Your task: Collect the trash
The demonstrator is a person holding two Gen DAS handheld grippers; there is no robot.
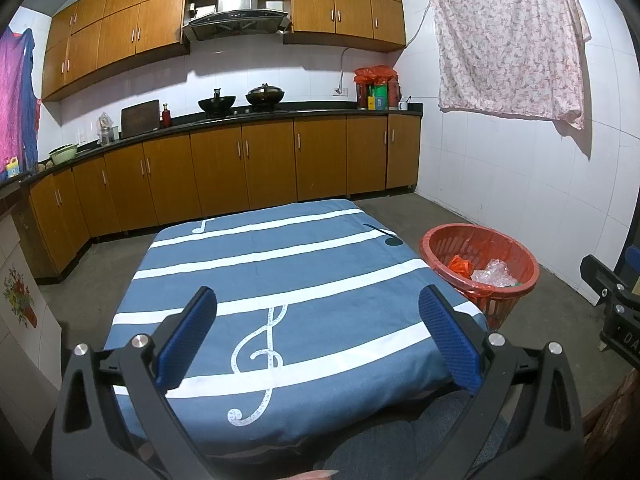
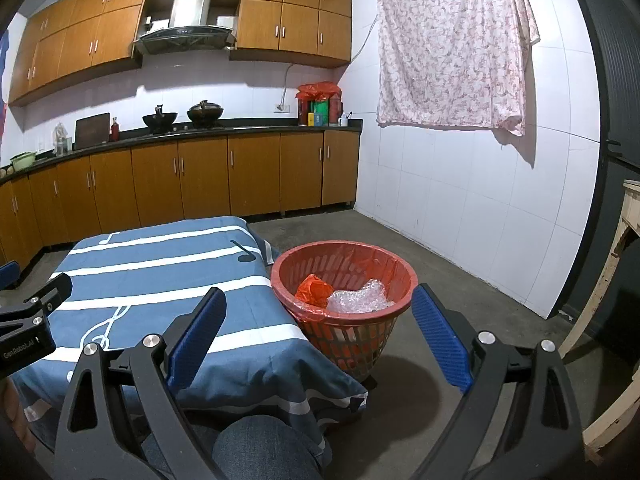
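Denim-clad knee (image 2: 256, 444) sits lowest in right wrist view, w/ both grippers just above it. Left gripper (image 1: 318, 300) has blue pads spread wide, nothing btwn them, hovering over table (image 1: 280, 264) covered in blue cloth w/ white stripes & music notes. Right gripper (image 2: 318, 304) likewise wide apart & holding nothing, pointed toward red basket (image 2: 344, 280) on concrete floor just beside table's right edge. Basket is lined w/ red bag; inside lie crumpled orange-red plastic (image 2: 314, 290) & clear bubble wrap (image 2: 358, 298), touching each other. Farther back: wood cabinets (image 1: 240, 168) under dark counter, two woks (image 1: 240, 102) on stove, floral sheet (image 1: 508, 40) hung on white tiled wall.
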